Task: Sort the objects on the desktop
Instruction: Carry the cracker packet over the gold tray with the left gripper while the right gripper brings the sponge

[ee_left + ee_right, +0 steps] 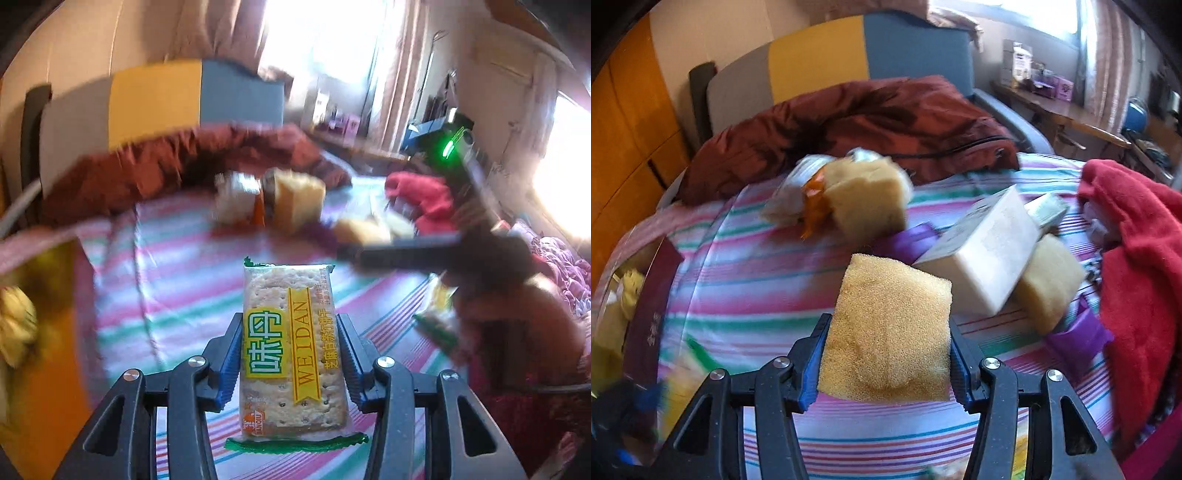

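In the left wrist view, your left gripper [291,354] is closed on a cracker packet [290,350], its blue-padded fingers [231,360] pressing both long edges. The packet stands lengthwise between the jaws, green crimped ends at top and bottom, held above the striped bedsheet [177,280]. Beyond it, blurred, lie a sponge block [299,201] beside a white wrapped item [236,197], and further right another yellowish sponge [360,229]. A dark red jacket [177,166] is heaped at the head of the bed, and a red cloth [421,195] sits to the right. Your right gripper's dark body [424,254] crosses the right side of this view, too blurred to read its jaws here.

In the right wrist view, your right gripper [886,350] is clamped on a yellow sponge [890,328], squeezed between the blue pads. Just past it a white box [990,251] rests tilted against another sponge [1047,280]. Further back is a sponge block [868,195] touching a crinkled white and orange wrapper [798,199]. The red cloth [1137,258] fills the right edge, and an open maroon box [650,317] sits at the left.
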`<state>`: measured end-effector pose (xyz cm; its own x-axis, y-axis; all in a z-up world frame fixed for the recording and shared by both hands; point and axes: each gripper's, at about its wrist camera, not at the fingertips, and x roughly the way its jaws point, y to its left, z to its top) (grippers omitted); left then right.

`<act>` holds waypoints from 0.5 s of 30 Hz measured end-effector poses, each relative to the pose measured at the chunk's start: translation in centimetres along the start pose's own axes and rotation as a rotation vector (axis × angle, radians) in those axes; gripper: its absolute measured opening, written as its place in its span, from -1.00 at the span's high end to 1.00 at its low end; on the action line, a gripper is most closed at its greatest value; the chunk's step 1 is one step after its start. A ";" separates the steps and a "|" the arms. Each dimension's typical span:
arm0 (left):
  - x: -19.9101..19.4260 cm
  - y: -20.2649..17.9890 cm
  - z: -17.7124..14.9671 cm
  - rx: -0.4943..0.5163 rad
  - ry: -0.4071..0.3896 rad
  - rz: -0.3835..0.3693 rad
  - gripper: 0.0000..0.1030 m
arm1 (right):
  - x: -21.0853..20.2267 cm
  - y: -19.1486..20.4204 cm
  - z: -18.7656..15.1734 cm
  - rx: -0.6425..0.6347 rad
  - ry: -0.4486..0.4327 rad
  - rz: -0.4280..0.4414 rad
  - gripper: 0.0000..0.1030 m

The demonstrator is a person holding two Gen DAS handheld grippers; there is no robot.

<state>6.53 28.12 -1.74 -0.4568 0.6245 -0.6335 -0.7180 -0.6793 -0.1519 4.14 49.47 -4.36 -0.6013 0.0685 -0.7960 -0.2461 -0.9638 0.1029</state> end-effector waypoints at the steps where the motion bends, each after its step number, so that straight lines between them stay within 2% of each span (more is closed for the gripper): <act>1: -0.9 0.4 0.3 0.000 -0.015 0.006 0.07 | 0.0 0.3 -0.2 0.002 -0.002 0.010 -0.10; 5: -3.4 3.0 0.6 -0.047 -0.039 0.017 0.07 | -0.1 1.4 -1.6 0.067 -0.034 0.120 -0.10; 8: -4.4 5.8 0.4 -0.116 -0.021 0.009 0.07 | -0.4 2.9 -2.8 0.056 -0.052 0.123 -0.10; 15: -6.3 11.3 -0.9 -0.248 -0.006 0.070 0.07 | -2.7 6.4 -2.7 0.062 -0.109 0.181 -0.10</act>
<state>1.77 16.12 -0.18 -0.5047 0.5740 -0.6449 -0.5337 -0.7946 -0.2896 6.22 42.44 -3.20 -0.7179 -0.0737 -0.6923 -0.1706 -0.9454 0.2775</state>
